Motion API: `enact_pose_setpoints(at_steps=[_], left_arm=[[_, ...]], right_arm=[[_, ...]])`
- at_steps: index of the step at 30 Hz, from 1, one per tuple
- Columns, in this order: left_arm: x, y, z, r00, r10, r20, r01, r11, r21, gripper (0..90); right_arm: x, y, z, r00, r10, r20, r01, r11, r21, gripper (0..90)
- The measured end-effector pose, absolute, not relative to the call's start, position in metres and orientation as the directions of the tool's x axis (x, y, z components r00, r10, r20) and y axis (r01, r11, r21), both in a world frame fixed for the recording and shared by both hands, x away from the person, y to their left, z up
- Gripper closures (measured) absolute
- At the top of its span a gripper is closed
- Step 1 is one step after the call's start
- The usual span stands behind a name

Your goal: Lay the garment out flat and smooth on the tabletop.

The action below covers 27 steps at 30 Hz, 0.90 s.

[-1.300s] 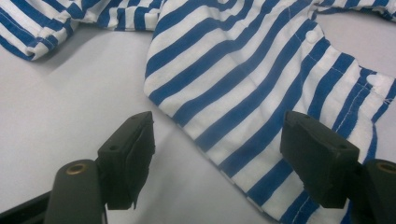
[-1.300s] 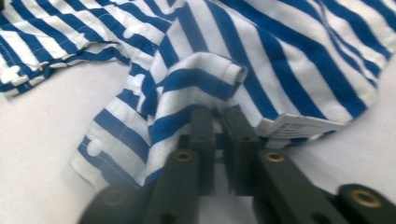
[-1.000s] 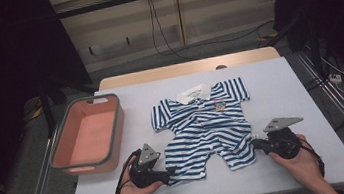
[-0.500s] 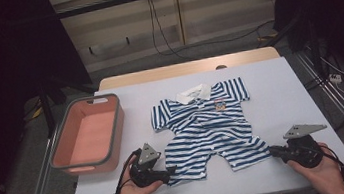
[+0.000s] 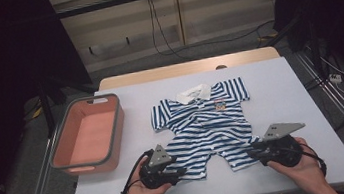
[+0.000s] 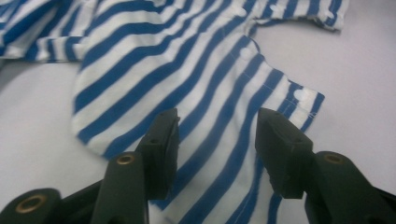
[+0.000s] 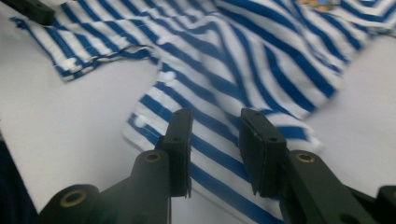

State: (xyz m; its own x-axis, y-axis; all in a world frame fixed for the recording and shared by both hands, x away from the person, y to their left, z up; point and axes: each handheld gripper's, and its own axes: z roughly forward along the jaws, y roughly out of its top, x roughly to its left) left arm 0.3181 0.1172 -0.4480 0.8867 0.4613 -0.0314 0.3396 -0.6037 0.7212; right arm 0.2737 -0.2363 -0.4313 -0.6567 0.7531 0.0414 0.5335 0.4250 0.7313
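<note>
Pale grey bench (image 5: 290, 91), matte; a wooden strip runs along its far edge. Beyond it, a dim room: beige wall panels, cables trailing over the floor, dark stands to either side.

Striped romper (image 5: 207, 122) lies flat on the bench, collar away from both tongs, legs toward them. Left tongs (image 5: 182, 170) sit at one leg hem, jaws apart over the striped cloth (image 6: 205, 107). Right tongs (image 5: 254, 151) at the other leg hem, jaws also apart with the cloth (image 7: 243, 74) between and ahead of them.

Salmon-pink tray (image 5: 116, 129) with a grey rim stands well left of the left tongs.
</note>
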Motion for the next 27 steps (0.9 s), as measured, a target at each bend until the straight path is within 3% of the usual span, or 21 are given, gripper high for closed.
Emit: enact_pose_setpoints(at_steps=[7, 12, 17, 21, 27], left_arm=[[0.314, 0.11, -0.455, 0.896, 0.442, -0.04, 0.34, -0.626, 0.702, 59.8], [0.312, 0.108, -0.457, 0.9, 0.435, -0.04, 0.334, -0.625, 0.706, 64.2], [0.312, 0.106, -0.457, 0.906, 0.415, -0.077, 0.344, -0.619, 0.706, 80.5], [0.312, 0.107, -0.456, 0.898, 0.429, -0.095, 0.368, -0.615, 0.698, 89.8], [0.303, 0.112, -0.454, 0.902, 0.412, -0.129, 0.381, -0.62, 0.686, 90.0]], right_arm=[[0.287, -0.208, -0.449, -0.734, 0.675, 0.069, 0.527, 0.503, 0.685, 65.4], [0.292, -0.206, -0.457, -0.733, 0.673, 0.103, 0.539, 0.482, 0.691, 67.6], [0.294, -0.21, -0.459, -0.732, 0.666, 0.143, 0.554, 0.459, 0.694, 69.6], [0.293, -0.207, -0.458, -0.742, 0.651, 0.163, 0.563, 0.472, 0.678, 83.5], [0.283, -0.203, -0.455, -0.754, 0.643, 0.134, 0.544, 0.497, 0.676, 89.6]])
